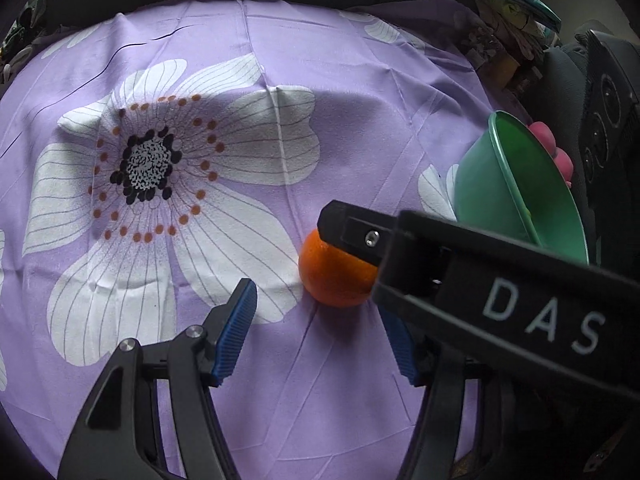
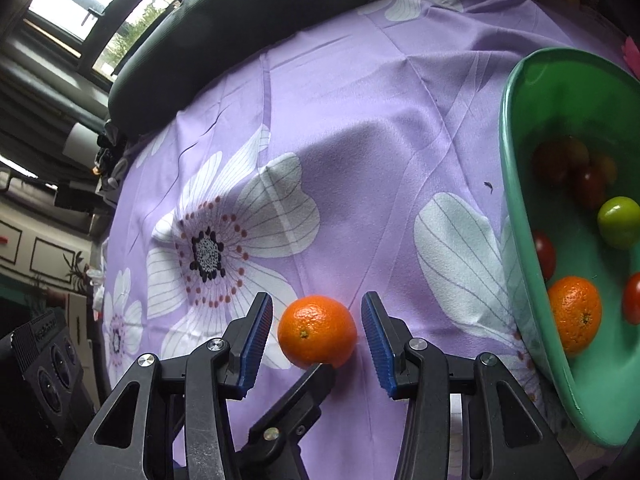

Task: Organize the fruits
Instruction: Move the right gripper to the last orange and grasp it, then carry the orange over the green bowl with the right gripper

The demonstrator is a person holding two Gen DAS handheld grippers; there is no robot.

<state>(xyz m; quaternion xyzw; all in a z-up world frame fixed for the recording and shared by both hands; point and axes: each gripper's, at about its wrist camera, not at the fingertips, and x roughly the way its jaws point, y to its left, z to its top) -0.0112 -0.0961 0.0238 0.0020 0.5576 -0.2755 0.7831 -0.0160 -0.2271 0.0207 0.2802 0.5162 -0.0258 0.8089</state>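
An orange lies on the purple flowered cloth. My right gripper is open, its blue pads on either side of the orange, not touching it. My left gripper is open and empty, just short of the same orange; the right gripper's black finger crosses over the orange in the left wrist view. A green bowl at the right holds another orange, a green fruit and several red fruits. It also shows in the left wrist view.
A dark cushioned backrest runs along the cloth's far edge. A black speaker stands at the left. Cluttered items lie at the far right. A large white flower print spreads left of the orange.
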